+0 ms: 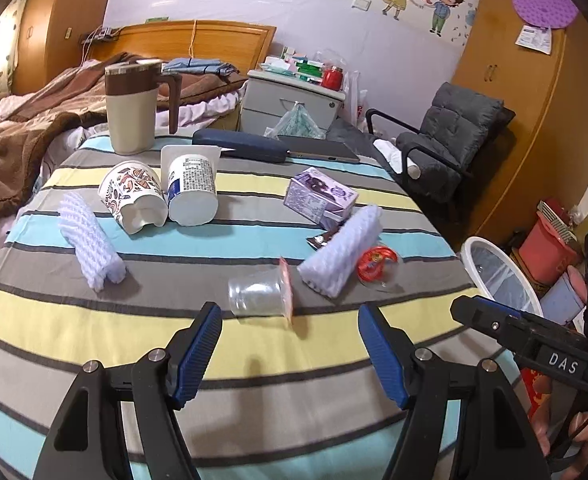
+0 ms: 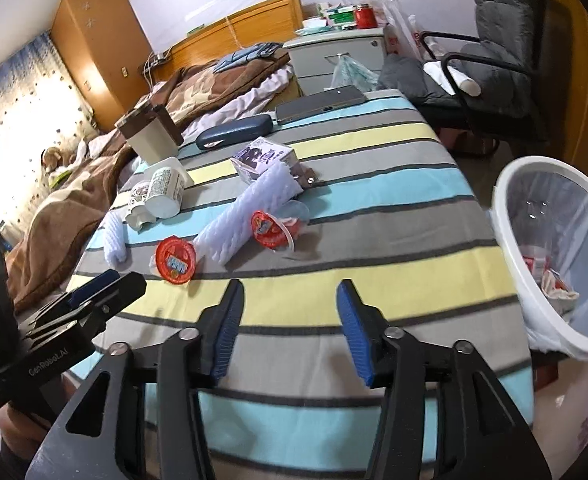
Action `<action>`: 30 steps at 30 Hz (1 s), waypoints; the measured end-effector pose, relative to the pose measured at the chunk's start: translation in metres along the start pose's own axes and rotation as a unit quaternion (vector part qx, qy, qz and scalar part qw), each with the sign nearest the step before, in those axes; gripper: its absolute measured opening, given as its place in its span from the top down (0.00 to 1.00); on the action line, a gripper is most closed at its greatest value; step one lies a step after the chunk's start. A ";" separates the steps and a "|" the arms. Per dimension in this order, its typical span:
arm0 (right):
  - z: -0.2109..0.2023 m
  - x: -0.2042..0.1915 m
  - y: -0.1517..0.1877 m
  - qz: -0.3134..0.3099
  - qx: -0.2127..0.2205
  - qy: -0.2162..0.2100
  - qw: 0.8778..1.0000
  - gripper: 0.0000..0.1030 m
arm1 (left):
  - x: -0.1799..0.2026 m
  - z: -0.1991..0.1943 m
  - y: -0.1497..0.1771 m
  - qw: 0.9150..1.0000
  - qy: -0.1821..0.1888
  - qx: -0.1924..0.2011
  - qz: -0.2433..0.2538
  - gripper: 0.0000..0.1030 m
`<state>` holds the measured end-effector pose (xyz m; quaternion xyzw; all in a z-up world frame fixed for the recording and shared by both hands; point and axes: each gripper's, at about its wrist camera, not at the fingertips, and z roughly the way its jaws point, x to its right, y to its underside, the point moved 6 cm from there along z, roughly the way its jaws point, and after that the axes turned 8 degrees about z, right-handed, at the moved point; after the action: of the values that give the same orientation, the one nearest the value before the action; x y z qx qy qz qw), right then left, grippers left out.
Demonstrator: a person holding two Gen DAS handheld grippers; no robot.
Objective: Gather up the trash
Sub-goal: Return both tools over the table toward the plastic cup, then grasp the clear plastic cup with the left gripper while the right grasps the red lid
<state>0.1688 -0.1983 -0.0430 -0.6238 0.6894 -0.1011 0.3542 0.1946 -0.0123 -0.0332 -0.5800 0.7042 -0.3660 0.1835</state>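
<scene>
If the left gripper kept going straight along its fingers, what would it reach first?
Most likely the clear plastic cup lying on its side on the striped cloth, just ahead of the open left gripper; depth is uncertain.

Two white foam net sleeves lie on the striped desk point(image 1: 254, 360): one at the left point(image 1: 90, 240), one at the right point(image 1: 340, 252). Two clear plastic cups with red lids: one on its side point(image 1: 260, 294), one beyond the right sleeve point(image 1: 376, 266). One patterned paper cup point(image 1: 134, 198) and one white yogurt tub point(image 1: 190, 190), both tipped over. One purple carton point(image 1: 320, 196). One small dark wrapper point(image 1: 322, 239). One brown-and-cream mug point(image 1: 134, 106), one dark blue case point(image 1: 240, 146), one tablet point(image 1: 318, 150). One white bin point(image 2: 558, 256) stands beside the desk.
</scene>
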 end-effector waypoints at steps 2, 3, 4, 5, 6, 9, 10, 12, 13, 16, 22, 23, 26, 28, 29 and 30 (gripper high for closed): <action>0.006 0.001 -0.003 0.000 -0.005 -0.001 1.000 0.50 | -0.003 0.008 -0.002 1.000 -0.001 -0.005 -0.004 0.31; 0.009 0.001 -0.004 -0.002 -0.007 0.000 1.000 0.50 | -0.006 0.013 -0.003 1.000 -0.002 -0.009 -0.006 0.31; 0.011 0.001 -0.005 -0.004 -0.008 0.000 1.000 0.50 | -0.007 0.018 -0.004 1.000 -0.003 -0.013 -0.007 0.31; 0.014 0.001 -0.006 -0.005 -0.010 -0.001 1.000 0.50 | -0.009 0.022 -0.004 1.000 -0.004 -0.017 -0.008 0.31; 0.017 0.000 -0.007 -0.007 -0.012 -0.003 1.000 0.50 | -0.010 0.028 -0.005 1.000 -0.006 -0.022 -0.009 0.31; 0.024 -0.002 -0.009 -0.017 -0.018 -0.003 1.000 0.50 | -0.016 0.040 -0.004 0.999 -0.011 -0.033 -0.015 0.31; 0.027 -0.002 -0.011 -0.021 -0.020 -0.003 1.000 0.50 | -0.018 0.042 -0.003 0.999 -0.013 -0.036 -0.018 0.31; 0.033 -0.004 -0.013 -0.031 -0.027 -0.005 0.999 0.50 | -0.023 0.048 -0.002 0.999 -0.022 -0.042 -0.024 0.31; 0.037 -0.005 -0.014 -0.036 -0.029 -0.006 0.999 0.50 | -0.024 0.050 -0.002 0.998 -0.026 -0.045 -0.026 0.31; 0.047 -0.004 -0.019 -0.052 -0.037 -0.006 0.998 0.50 | -0.026 0.055 0.000 0.998 -0.039 -0.051 -0.029 0.37; 0.059 -0.005 -0.024 -0.067 -0.047 -0.003 0.997 0.69 | -0.025 0.060 -0.002 0.997 -0.054 -0.057 -0.022 0.60; 0.060 -0.003 -0.024 -0.066 -0.047 -0.001 0.997 0.79 | -0.024 0.060 -0.002 0.997 -0.056 -0.057 -0.021 0.60; 0.058 0.001 -0.023 -0.062 -0.045 0.001 0.997 0.91 | -0.023 0.059 -0.001 0.996 -0.062 -0.057 -0.019 0.60; 0.055 0.002 -0.022 -0.059 -0.041 0.000 0.997 0.91 | -0.022 0.056 0.000 0.996 -0.068 -0.057 -0.019 0.60; 0.053 0.002 -0.021 -0.060 -0.039 0.000 0.997 0.92 | -0.021 0.054 0.002 0.996 -0.074 -0.055 -0.019 0.60; 0.051 0.003 -0.020 -0.059 -0.037 0.000 0.998 0.92 | -0.022 0.052 0.002 0.995 -0.078 -0.054 -0.018 0.60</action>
<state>0.2158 -0.1896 -0.0696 -0.6762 0.6546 -0.0961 0.3239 0.2341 -0.0073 -0.0726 -0.6288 0.6956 -0.2842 0.1999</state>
